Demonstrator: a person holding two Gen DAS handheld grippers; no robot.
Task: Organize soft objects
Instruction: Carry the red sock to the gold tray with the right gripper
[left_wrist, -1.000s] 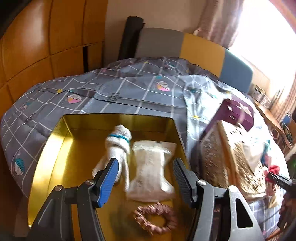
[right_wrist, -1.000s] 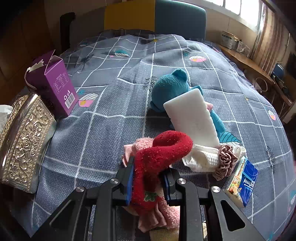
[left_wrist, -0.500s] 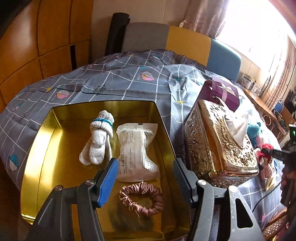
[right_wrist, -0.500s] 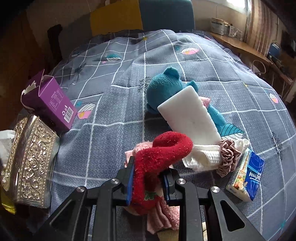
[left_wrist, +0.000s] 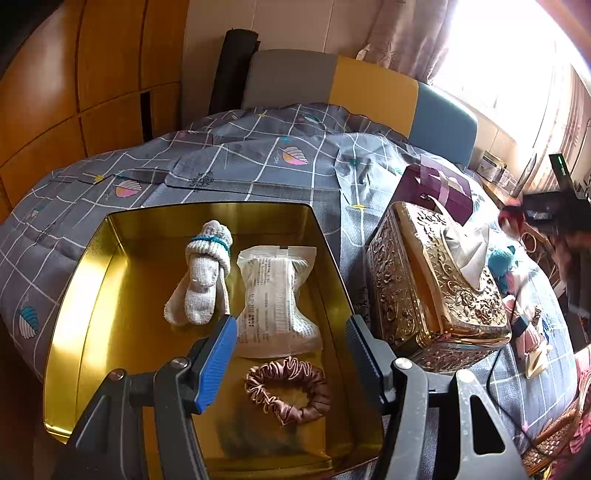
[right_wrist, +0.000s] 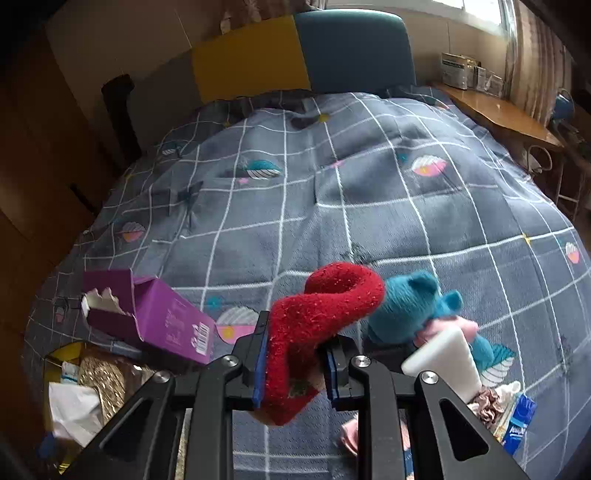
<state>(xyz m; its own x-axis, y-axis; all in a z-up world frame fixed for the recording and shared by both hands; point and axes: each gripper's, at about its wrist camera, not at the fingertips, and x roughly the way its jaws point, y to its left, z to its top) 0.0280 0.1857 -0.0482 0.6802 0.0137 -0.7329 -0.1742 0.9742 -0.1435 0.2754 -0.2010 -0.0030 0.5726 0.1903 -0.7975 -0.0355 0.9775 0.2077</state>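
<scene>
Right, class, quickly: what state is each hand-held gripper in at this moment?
Left hand-held gripper: open, holding nothing, above the gold tin.
Right hand-held gripper: closed on the red sock.

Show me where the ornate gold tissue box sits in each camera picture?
Left wrist view: ornate gold tissue box right of centre, beside the gold tin.
Right wrist view: same box at the bottom-left corner, partly hidden.
Shared landmark: purple carton next to it.
</scene>
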